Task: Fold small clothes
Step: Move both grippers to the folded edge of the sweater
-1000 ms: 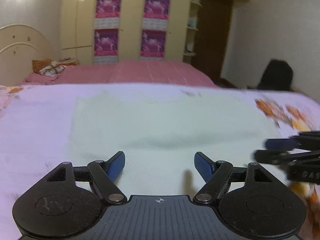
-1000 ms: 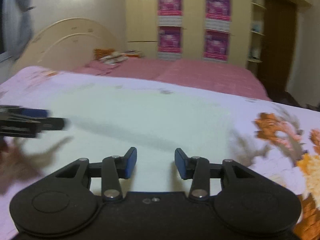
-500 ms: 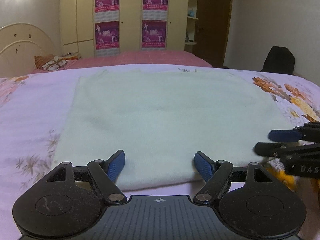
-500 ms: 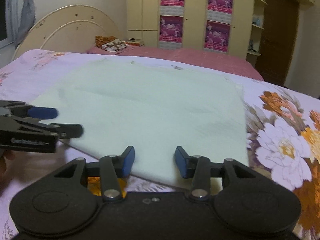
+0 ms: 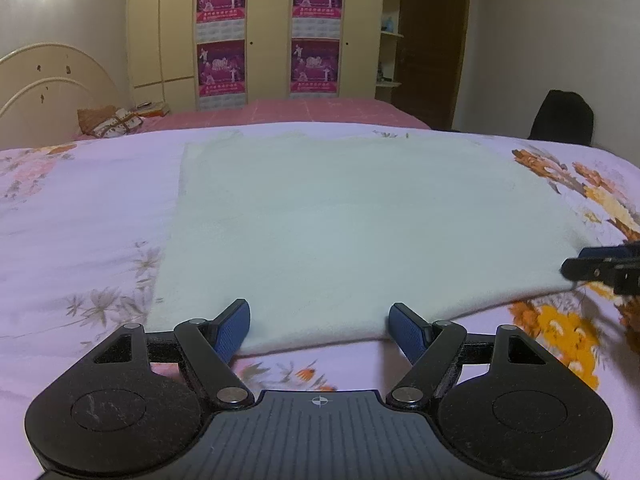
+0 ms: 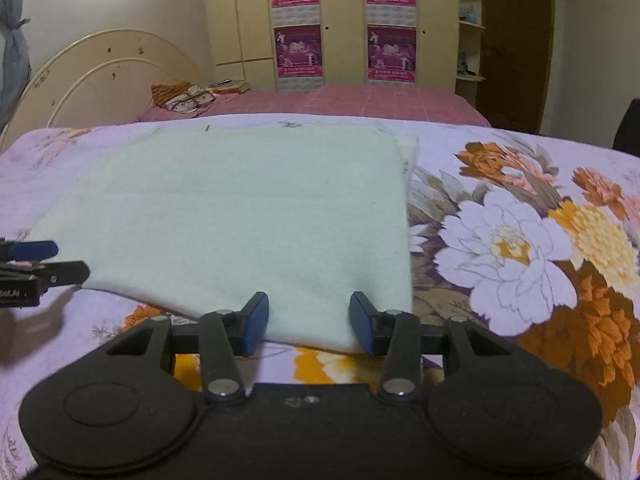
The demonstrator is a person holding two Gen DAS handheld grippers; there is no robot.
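Approaching the near hem: left tongs [image 5: 319, 330] spread wide, right tongs [image 6: 308, 322] part-spread, neither pinching anything, both at the near edge of the pale cloth [image 5: 340, 232], which lies flat on the floral sheet [image 6: 520, 240] ahead of them. Judged step: reach before grasping; next, each must close on the hem, then lift it away. Partial lettering on the left tongs' side, unreadable; wardrobe posters [image 5: 221, 30] beyond, text too small

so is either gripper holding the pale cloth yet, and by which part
Nothing is held. Both the left gripper and right gripper have open jaws at the near edge of the pale cloth, not pinching it.
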